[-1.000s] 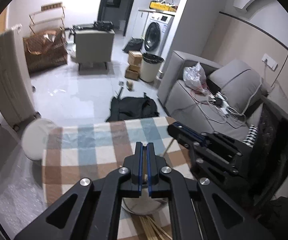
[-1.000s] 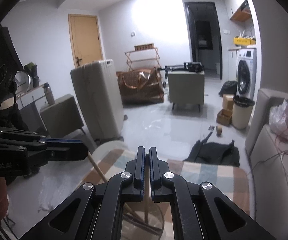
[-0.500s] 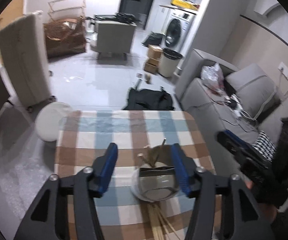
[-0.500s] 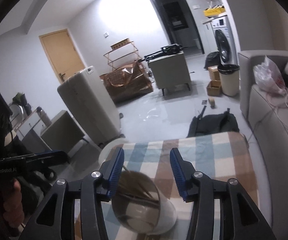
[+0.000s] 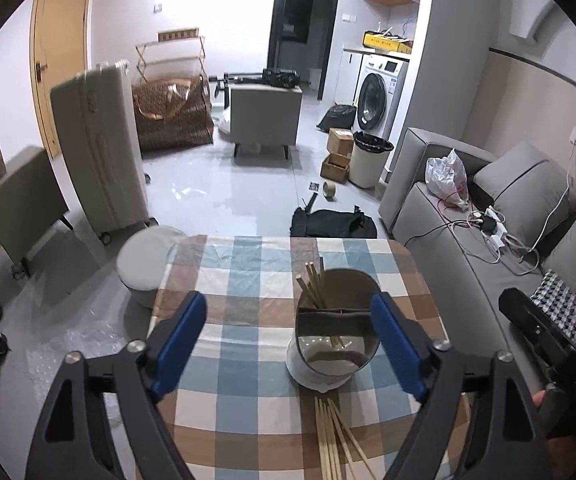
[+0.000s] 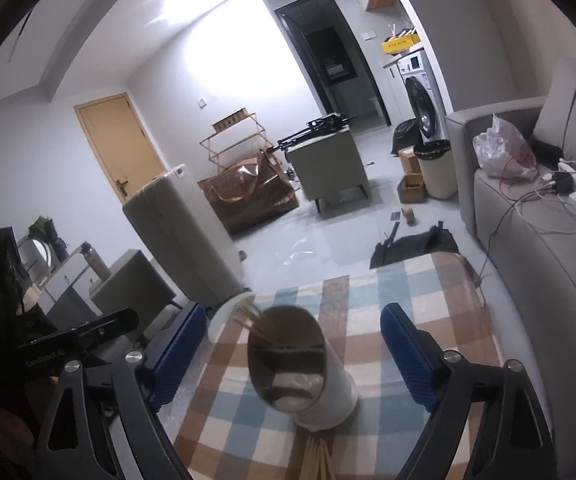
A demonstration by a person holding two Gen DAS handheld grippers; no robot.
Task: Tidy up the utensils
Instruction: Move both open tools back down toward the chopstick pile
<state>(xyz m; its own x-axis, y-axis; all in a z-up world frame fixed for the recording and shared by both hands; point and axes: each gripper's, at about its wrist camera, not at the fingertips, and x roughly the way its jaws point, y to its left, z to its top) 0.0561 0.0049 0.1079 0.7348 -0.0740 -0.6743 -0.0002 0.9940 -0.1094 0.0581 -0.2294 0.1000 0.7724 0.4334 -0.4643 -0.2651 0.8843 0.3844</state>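
Both tongs stand wide open, holding nothing: the left gripper (image 5: 289,344) and right gripper (image 6: 293,354) hover above the utensil holder (image 5: 333,332), chopsticks (image 5: 333,436) lying before it.

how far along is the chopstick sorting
Partly done: a few chopsticks already stand in the white holder. Nothing is in hand; the left tool and right tool are both open and empty. Left to do: the loose chopsticks lying on the checked tablecloth in front of the holder.
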